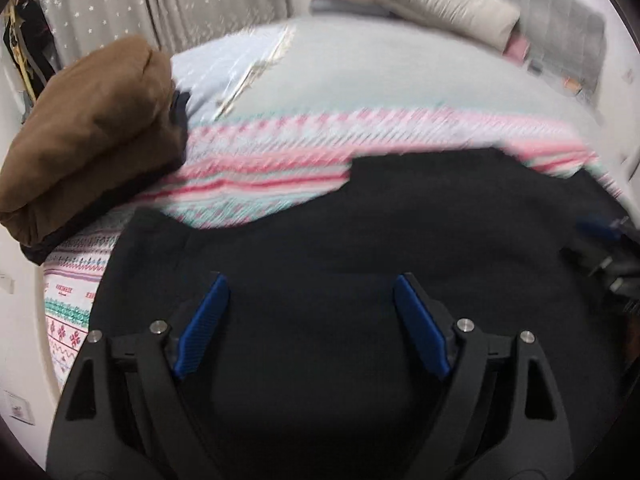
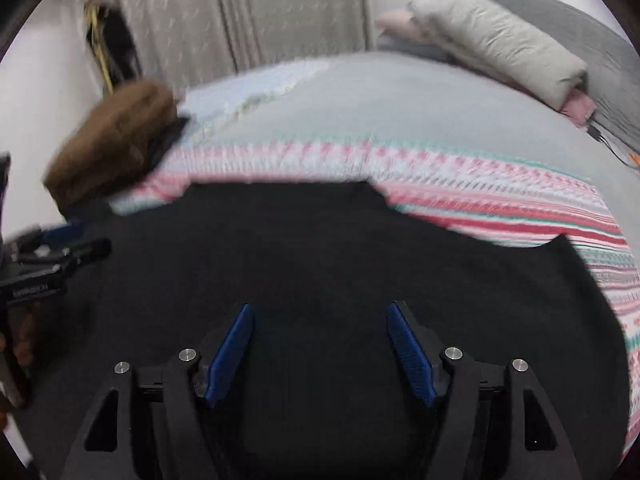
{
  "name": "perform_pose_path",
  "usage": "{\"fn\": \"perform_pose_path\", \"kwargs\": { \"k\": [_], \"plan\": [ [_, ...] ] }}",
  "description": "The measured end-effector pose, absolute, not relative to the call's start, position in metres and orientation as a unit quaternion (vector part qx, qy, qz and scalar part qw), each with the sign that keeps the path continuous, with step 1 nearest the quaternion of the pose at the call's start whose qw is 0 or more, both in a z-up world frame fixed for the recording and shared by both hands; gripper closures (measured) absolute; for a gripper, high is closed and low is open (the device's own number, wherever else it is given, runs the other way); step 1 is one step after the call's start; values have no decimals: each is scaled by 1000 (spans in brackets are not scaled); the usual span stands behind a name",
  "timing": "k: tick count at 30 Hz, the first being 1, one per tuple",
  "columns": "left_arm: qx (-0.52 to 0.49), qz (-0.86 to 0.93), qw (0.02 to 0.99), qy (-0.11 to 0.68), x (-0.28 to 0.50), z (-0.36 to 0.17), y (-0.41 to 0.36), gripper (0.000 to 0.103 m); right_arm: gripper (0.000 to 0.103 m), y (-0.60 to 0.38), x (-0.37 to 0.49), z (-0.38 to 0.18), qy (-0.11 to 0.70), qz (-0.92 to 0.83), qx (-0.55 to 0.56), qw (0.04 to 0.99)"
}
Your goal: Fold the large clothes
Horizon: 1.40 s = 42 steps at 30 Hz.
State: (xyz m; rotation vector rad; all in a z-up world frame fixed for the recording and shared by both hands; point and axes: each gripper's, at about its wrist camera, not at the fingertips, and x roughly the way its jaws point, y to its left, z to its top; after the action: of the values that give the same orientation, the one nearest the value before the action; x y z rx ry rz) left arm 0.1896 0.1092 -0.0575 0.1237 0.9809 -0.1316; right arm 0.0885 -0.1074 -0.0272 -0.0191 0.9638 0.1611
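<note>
A large black garment lies spread flat on the bed, its far edge stepped against the patterned cover. The same black garment fills the lower half of the right wrist view. My left gripper hovers over it with blue pads wide apart and nothing between them. My right gripper also stands open above the cloth, empty. Each gripper shows at the edge of the other's view: the right gripper at the far right, the left gripper at the far left.
A folded brown garment sits on the bed's left corner over a dark piece. The bed cover has pink and teal stripes. A grey pillow and pink cloth lie at the head. Curtains hang behind.
</note>
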Motion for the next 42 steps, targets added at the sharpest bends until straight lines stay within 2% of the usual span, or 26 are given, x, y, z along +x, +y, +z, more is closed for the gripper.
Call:
{"fn": "perform_pose_path", "kwargs": {
  "k": [3,6,8,13,19,22,27,30,33,38,42],
  "plan": [
    [29,-30,874,485,207,-70,156,17,32,-148,110,-40,475,39,7,879],
    [39,37,864,500,222,-80,199,16,32,-221,128,-50,495,-41,28,867],
    [0,48,855,517,227,-87,230,15,32,-263,130,-57,506,-75,53,857],
    [4,82,858,507,210,-68,254,15,32,-322,108,-45,504,-175,77,843],
    [-12,0,887,463,145,-19,206,14,31,-274,51,-4,467,-109,42,876],
    [-10,-60,889,455,112,-18,165,8,27,-218,19,8,455,-45,10,889],
    [43,-87,872,479,64,-44,106,8,26,-141,-31,-5,465,37,-11,884],
    [46,-56,872,484,40,-55,104,8,25,-138,-55,-19,467,35,-6,883],
    [53,-20,881,471,18,-57,117,5,18,-146,-69,-21,456,14,7,890],
    [76,22,881,466,-7,-48,127,5,17,-183,-102,-17,455,-35,24,889],
    [93,41,877,469,-29,-39,124,5,17,-188,-121,-9,459,-76,-4,885]
  ]
}}
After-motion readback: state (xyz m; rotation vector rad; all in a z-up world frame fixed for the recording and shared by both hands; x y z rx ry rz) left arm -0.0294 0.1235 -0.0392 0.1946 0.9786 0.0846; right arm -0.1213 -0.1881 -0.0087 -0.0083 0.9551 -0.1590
